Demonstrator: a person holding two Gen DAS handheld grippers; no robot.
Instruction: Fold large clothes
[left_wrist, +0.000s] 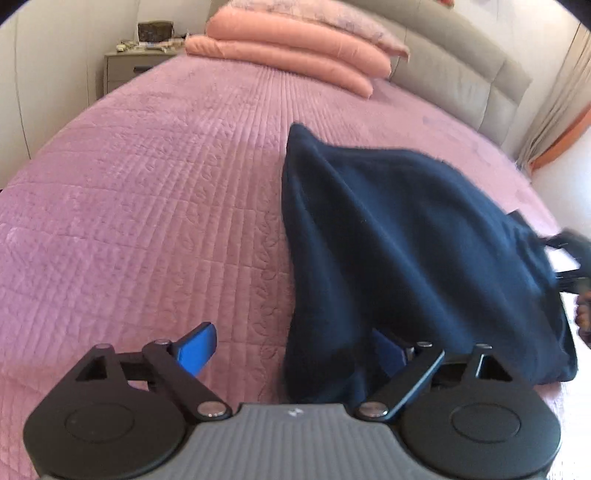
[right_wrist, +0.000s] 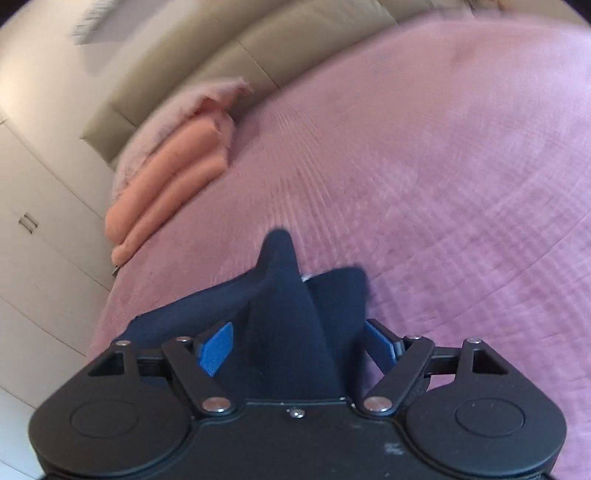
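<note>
One navy garment (left_wrist: 406, 240) can be counted on one bed (left_wrist: 147, 221). Two salmon pillows (left_wrist: 288, 55) are stacked there, with one paler pink pillow (left_wrist: 314, 14) laid on top. One nightstand (left_wrist: 125, 70) is seen too. Two claws are involved.

navy garment (left_wrist: 406, 240), pink (quilted) bedspread (left_wrist: 147, 206)

A dark navy garment (left_wrist: 406, 243) is seen heaped on a pink quilted bedspread (left_wrist: 147, 206), to the right of centre. The left gripper (left_wrist: 291, 350) is held near with its jaws spread wide, the right blue pad partly covered by the garment's near edge. Far off, folded salmon blankets (left_wrist: 288, 55) are stacked against a grey padded headboard (left_wrist: 461, 77), and a nightstand (left_wrist: 125, 70) is placed at the far left.
</note>
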